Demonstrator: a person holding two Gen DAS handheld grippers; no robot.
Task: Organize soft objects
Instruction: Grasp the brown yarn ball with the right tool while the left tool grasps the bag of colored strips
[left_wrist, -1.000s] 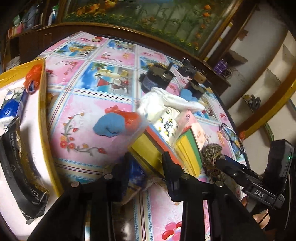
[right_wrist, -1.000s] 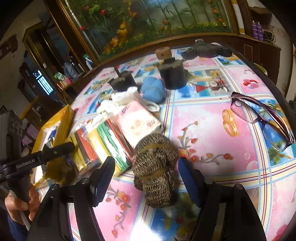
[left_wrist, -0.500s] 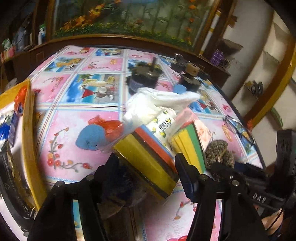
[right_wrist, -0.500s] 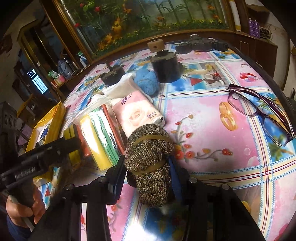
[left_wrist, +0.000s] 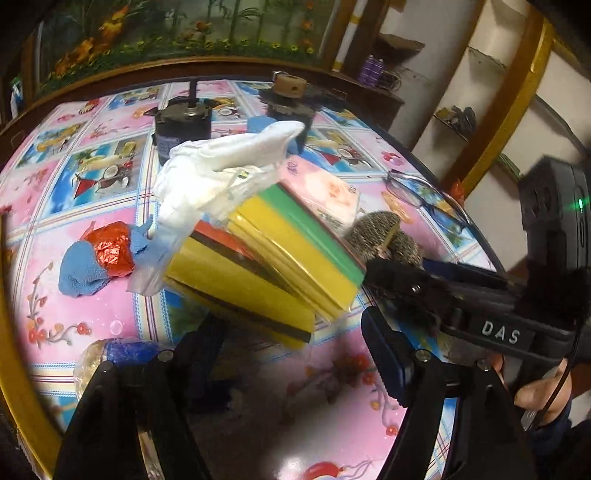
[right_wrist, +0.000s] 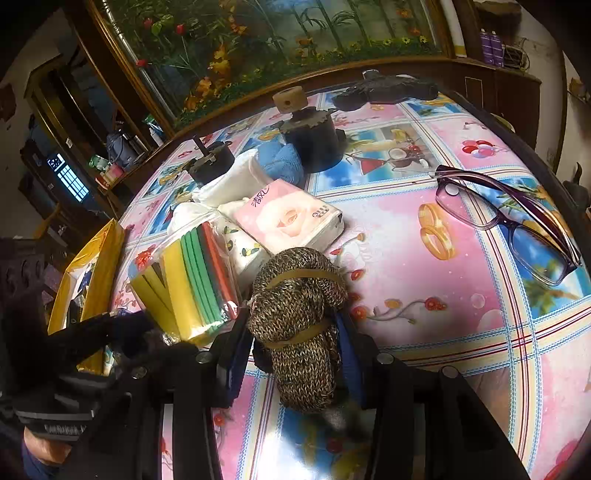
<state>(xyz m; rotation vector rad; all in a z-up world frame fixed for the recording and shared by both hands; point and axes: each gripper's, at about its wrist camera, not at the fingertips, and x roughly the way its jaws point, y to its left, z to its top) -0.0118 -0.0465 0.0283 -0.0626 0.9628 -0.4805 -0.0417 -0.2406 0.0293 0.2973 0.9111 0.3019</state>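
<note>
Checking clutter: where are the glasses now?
In the right wrist view, the glasses lie on the tablecloth at right, apart from the tissue pack.

The knitted bundle (left_wrist: 384, 236) sits mostly hidden behind the sponge pack (left_wrist: 280, 258) and the right gripper (left_wrist: 391, 280) in the left wrist view. The yellow box (right_wrist: 92, 266) is cut off by the left gripper (right_wrist: 122, 328); its contents are perhaps packets, too dark to tell.

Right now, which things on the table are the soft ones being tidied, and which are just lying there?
For the job:
knitted roll, held in right tongs
sponge pack
tissue pack
white cloth
blue cloth

Just lying about:
glasses
two black pots
</note>
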